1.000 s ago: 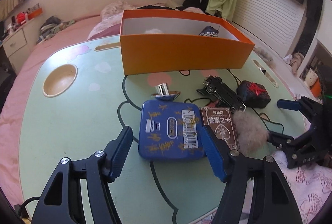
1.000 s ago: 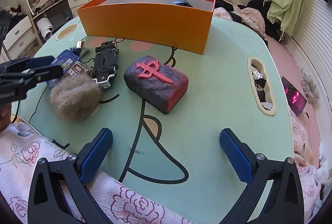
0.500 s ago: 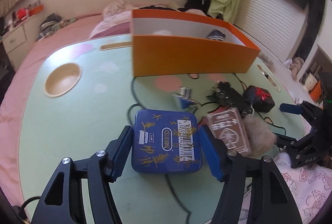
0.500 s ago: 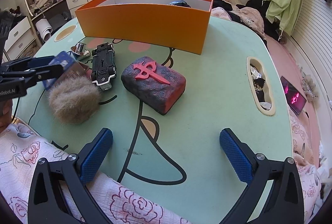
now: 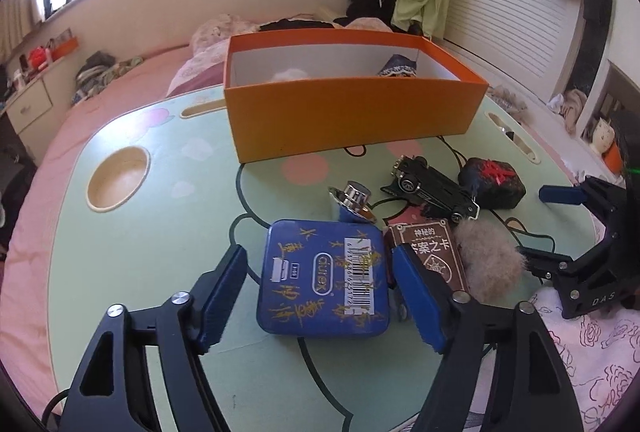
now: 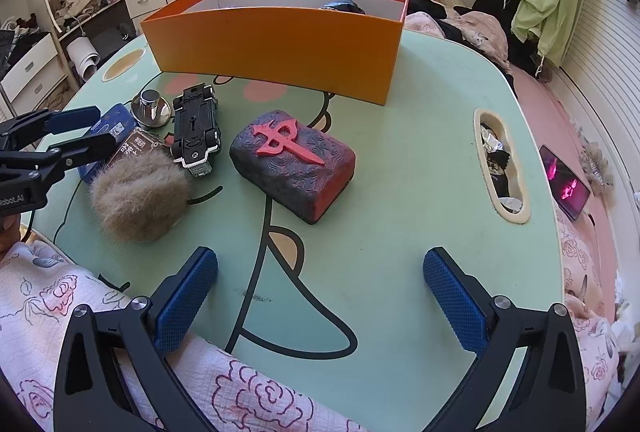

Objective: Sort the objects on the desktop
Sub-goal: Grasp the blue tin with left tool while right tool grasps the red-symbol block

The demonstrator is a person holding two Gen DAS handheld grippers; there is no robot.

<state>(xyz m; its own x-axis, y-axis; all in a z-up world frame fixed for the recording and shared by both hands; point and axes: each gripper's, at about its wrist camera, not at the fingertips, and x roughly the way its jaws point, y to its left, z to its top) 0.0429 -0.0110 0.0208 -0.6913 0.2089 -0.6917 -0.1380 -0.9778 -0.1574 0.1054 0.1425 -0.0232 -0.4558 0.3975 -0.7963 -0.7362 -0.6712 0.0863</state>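
Opening jaws: I am spreading my left gripper [image 5: 320, 296] around the tin [image 5: 323, 278], pads not pressing.
Tin: judging it stiff, slick; I am planning to grip its side edges.

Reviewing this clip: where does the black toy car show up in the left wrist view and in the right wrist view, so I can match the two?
Left wrist: the black toy car lies right of centre, between the silver knob and the dark red-marked block.
Right wrist: the car is left of centre, upside down, beside the furry ball.
Shared landmark: the orange box behind it.
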